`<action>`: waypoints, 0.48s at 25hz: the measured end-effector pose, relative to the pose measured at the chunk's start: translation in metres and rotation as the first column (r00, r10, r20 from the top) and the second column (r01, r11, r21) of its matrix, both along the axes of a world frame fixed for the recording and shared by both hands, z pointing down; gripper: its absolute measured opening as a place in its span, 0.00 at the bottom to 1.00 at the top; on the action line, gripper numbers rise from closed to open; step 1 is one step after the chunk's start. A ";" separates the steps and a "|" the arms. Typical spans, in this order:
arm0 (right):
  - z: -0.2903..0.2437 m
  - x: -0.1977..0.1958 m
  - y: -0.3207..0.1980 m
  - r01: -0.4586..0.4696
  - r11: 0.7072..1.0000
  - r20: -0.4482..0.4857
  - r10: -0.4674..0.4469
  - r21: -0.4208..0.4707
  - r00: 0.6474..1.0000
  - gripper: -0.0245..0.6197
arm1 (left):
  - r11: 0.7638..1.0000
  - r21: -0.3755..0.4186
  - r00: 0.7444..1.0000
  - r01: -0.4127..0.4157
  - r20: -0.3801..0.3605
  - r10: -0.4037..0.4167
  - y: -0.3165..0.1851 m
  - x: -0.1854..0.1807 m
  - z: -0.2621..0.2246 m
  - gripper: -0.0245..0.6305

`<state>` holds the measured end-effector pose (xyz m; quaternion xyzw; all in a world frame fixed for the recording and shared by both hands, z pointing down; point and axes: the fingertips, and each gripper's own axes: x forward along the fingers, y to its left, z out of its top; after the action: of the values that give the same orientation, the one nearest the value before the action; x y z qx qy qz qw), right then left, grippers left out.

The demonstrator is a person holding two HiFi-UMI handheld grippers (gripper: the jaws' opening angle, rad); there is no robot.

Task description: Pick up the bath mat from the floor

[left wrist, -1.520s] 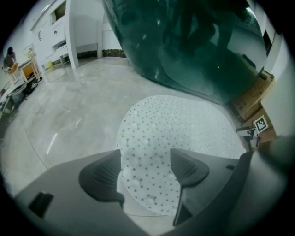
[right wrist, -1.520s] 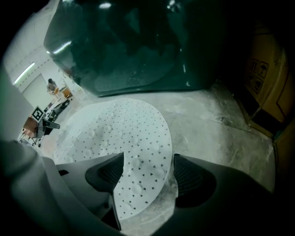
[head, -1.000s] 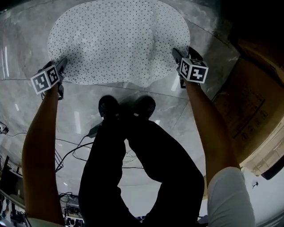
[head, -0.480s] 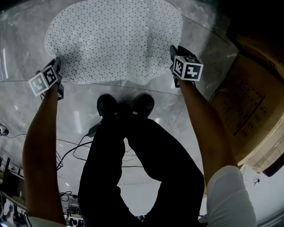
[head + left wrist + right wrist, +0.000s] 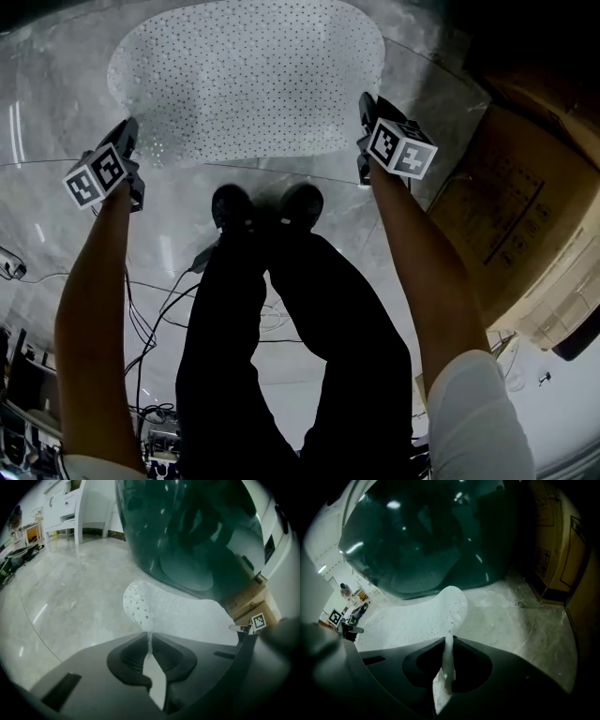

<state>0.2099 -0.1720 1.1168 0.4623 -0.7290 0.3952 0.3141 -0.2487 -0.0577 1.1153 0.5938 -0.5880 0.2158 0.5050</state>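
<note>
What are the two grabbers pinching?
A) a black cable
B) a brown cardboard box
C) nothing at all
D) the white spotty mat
D: the left gripper and the right gripper have each just closed on an edge of the white dotted bath mat; each gripper view shows a thin fold of it squeezed in its jaws.

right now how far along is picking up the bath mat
Done: left gripper and right gripper have just closed, each pinching a near corner of the bath mat. In hand: the near edge is up off the floor. Left: the far part seems to lie flat; lift it clear.
</note>
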 end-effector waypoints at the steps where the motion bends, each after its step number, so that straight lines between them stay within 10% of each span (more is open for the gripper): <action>1: -0.018 -0.002 -0.001 0.004 1.000 0.010 -0.004 0.005 1.000 0.11 | 1.000 0.021 1.000 -0.007 -0.016 0.007 -0.003 0.006 -0.018 0.09; 12: -0.302 -0.052 0.024 0.051 0.992 0.153 -0.068 0.111 0.986 0.11 | 0.981 0.195 0.994 -0.012 -0.108 0.034 0.015 0.051 -0.302 0.09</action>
<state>0.1577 -0.1482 0.8151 0.4242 -0.7849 0.3810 0.2424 -0.1973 -0.0430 0.8134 0.6580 -0.5705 0.1302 0.4740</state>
